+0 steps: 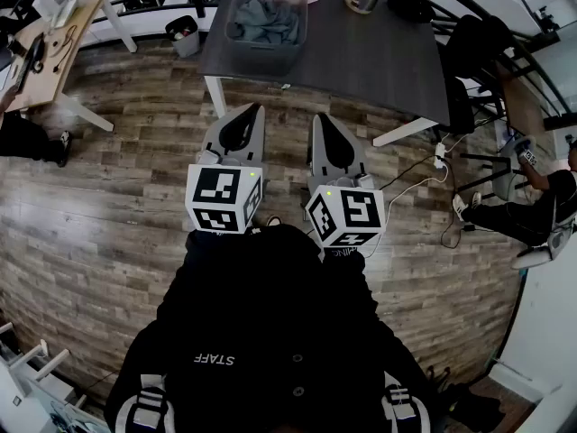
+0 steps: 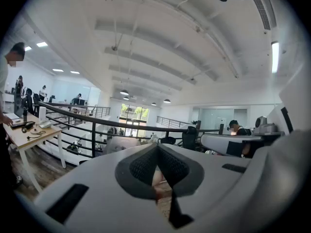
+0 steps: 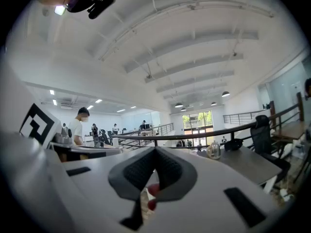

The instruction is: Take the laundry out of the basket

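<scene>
At the worktop's [image 1: 361, 57] left end, the basket [image 1: 261, 61] is sitting with grey-blue laundry [image 1: 268, 21] heaped inside. Left gripper [image 1: 251, 108] and right gripper [image 1: 323, 117] are hovering over the floor, well short of the near edge, jaws together, holding nothing. Judgement: jaws are needing to open before dropping onto the pile, clear of the rim.

The floor [image 1: 108, 206] is wood-grain plank, matt and streaky. The table [image 1: 379, 61] has a smooth, dark grey matt top. The basket [image 1: 261, 59] looks like grey plastic, though it is too small in view to be sure. The laundry [image 1: 266, 21] in it is soft, crumpled blue-grey cloth. The left gripper [image 1: 243, 111] and right gripper [image 1: 325, 120] have smooth, matt, pale grey plastic shells, and their jaws carry a dark, finely ribbed lining. The railing [image 2: 93, 135] is black metal.
</scene>
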Action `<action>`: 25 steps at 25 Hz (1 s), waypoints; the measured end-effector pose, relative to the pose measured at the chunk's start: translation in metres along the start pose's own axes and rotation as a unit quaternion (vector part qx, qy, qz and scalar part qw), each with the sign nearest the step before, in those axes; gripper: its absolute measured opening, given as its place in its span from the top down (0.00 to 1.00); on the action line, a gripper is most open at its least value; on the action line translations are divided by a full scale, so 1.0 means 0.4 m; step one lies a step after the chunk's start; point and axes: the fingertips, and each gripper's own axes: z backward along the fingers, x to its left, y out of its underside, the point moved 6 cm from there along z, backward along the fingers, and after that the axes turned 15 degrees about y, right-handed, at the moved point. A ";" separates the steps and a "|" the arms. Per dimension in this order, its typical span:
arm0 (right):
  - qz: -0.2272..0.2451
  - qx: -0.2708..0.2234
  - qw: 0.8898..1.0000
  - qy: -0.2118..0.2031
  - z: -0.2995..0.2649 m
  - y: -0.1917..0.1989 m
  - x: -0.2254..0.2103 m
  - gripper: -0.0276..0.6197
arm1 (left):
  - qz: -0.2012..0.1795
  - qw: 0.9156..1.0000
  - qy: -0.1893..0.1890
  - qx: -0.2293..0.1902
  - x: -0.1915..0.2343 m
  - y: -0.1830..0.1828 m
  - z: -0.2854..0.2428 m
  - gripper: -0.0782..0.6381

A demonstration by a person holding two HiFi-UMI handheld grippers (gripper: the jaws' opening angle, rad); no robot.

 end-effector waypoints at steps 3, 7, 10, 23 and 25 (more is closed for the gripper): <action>0.005 -0.004 1.000 0.001 -0.003 0.001 0.009 0.94 | 0.000 1.000 0.000 0.001 0.009 0.006 0.005 0.89; 0.001 -0.001 1.000 0.000 -0.010 0.013 0.024 0.94 | -0.005 1.000 -0.003 0.005 0.025 0.012 0.013 0.89; -0.003 0.002 1.000 0.000 -0.013 0.023 0.034 0.94 | -0.005 1.000 -0.003 0.007 0.037 0.020 0.017 0.89; -0.018 0.030 0.999 0.005 -0.041 0.096 0.087 0.94 | 0.022 0.999 -0.007 0.035 0.118 0.095 0.056 0.89; -0.019 0.036 0.999 0.006 -0.047 0.107 0.088 0.94 | 0.027 0.999 -0.009 0.039 0.130 0.103 0.052 0.89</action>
